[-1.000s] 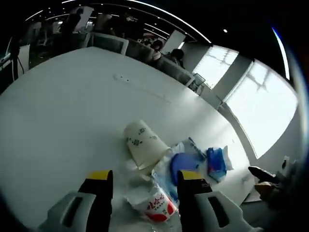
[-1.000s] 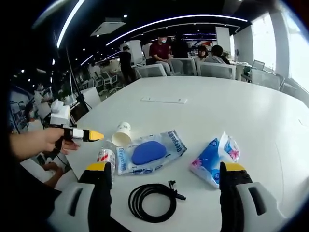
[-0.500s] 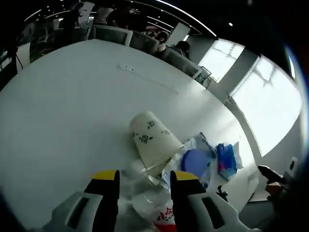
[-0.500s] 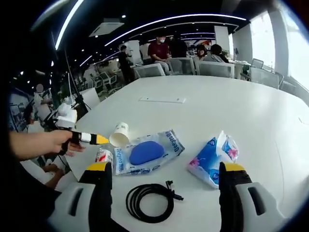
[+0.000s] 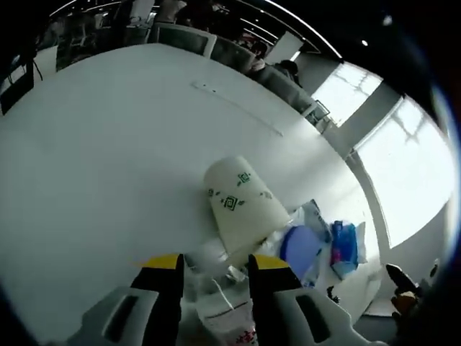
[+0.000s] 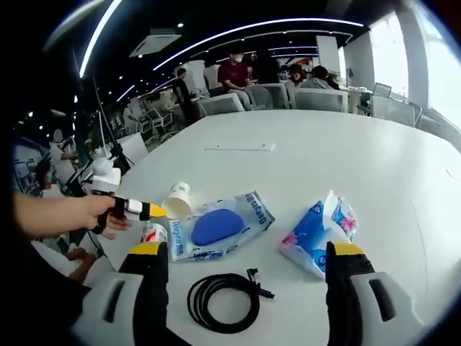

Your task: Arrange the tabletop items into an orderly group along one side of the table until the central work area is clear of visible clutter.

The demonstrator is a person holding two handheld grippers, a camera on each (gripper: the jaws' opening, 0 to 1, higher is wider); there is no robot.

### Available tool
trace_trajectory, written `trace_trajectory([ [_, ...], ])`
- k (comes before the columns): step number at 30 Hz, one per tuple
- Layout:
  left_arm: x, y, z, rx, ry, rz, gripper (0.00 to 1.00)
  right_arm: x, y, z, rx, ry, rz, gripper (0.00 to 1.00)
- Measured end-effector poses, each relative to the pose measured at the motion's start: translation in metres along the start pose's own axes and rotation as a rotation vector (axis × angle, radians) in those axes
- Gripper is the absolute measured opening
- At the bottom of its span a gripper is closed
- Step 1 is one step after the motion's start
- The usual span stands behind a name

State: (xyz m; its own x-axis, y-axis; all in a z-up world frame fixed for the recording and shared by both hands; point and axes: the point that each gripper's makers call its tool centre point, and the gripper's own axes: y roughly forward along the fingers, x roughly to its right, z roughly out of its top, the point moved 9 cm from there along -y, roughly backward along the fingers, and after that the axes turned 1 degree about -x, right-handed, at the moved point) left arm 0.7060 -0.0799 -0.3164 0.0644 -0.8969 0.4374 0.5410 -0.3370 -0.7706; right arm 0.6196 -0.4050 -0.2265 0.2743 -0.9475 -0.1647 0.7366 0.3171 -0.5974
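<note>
White table stretches bare beyond your left gripper, clenched on the plastic bottle; your right gripper hangs released.

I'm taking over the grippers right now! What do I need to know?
Left gripper: jaws close around a crumpled clear plastic bottle with a red label; whether they grip it is unclear.
Right gripper: open, holding nothing.
On the white table: tipped white paper cup, clear pouch with a blue pad, blue tissue pack, coiled black cable.
Nothing grouped yet; everything is left to move aside.
</note>
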Motion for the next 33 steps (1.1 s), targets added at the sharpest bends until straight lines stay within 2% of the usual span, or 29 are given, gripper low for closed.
trace_trajectory([
  [2,-0.002,0.004,0.001,-0.013,-0.032,-0.007,0.33,0.001,0.0,0.0,-0.001,0.001,0.0,0.86],
  [6,-0.004,0.009,0.005,-0.026,-0.021,-0.014,0.32,0.002,0.001,-0.001,0.0,0.011,-0.003,0.86],
  [10,-0.004,0.012,0.008,-0.066,0.037,-0.038,0.31,0.004,0.001,-0.002,0.001,0.02,-0.007,0.86],
  [12,-0.004,0.012,0.007,-0.068,0.044,-0.034,0.29,0.004,0.001,-0.003,0.002,0.021,-0.008,0.86],
  [18,0.0,0.007,-0.003,-0.092,0.141,-0.019,0.25,0.002,0.001,-0.003,0.001,0.024,-0.006,0.85],
  [33,-0.002,0.002,-0.005,-0.089,0.086,-0.022,0.23,0.0,0.001,-0.002,-0.003,0.015,-0.002,0.85],
])
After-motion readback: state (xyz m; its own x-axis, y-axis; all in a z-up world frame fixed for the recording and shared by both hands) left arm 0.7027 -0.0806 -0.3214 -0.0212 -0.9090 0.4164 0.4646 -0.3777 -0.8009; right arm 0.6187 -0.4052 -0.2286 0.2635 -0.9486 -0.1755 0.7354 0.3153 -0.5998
